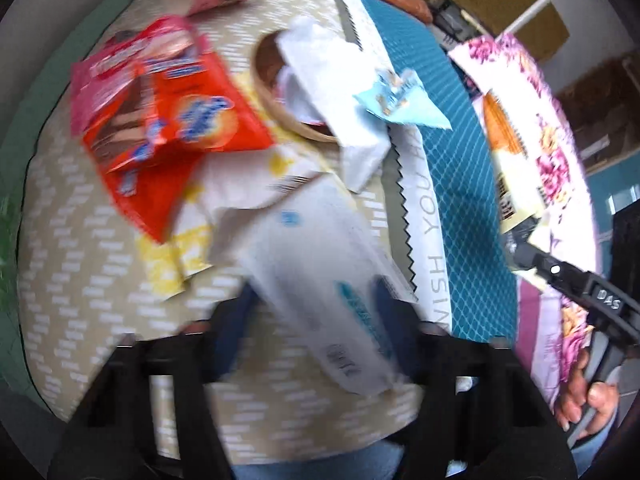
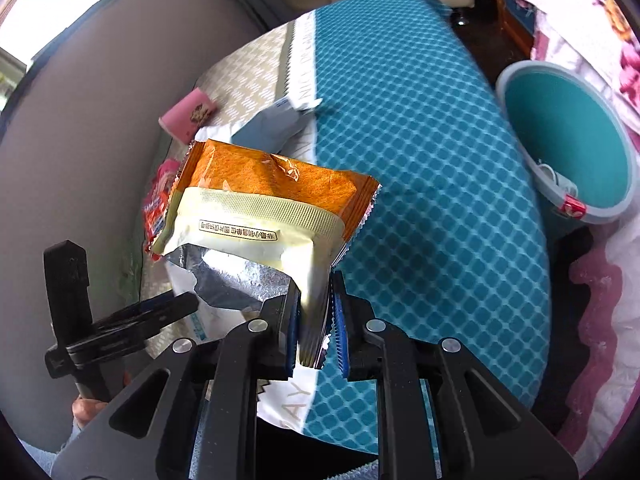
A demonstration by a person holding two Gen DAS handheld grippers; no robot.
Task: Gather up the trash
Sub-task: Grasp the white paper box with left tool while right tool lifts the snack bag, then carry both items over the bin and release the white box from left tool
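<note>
Orange wrapper (image 2: 256,200) hangs clamped, seemingly near bin (image 2: 624,184).

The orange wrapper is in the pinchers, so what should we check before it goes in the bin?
1. Right gripper shut on the orange wrapper: ok.
2. Wrapper lifted off the table: ok.
3. Teal bin open: ok, room inside.
4. Wrapper over the bin: not ok, it hangs above the table, bin off to the right.
5. Left gripper around the white packet: cannot tell if it grips, picture is blurred.
6. More trash left, like the red wrapper: not ok, table not cleared.
</note>
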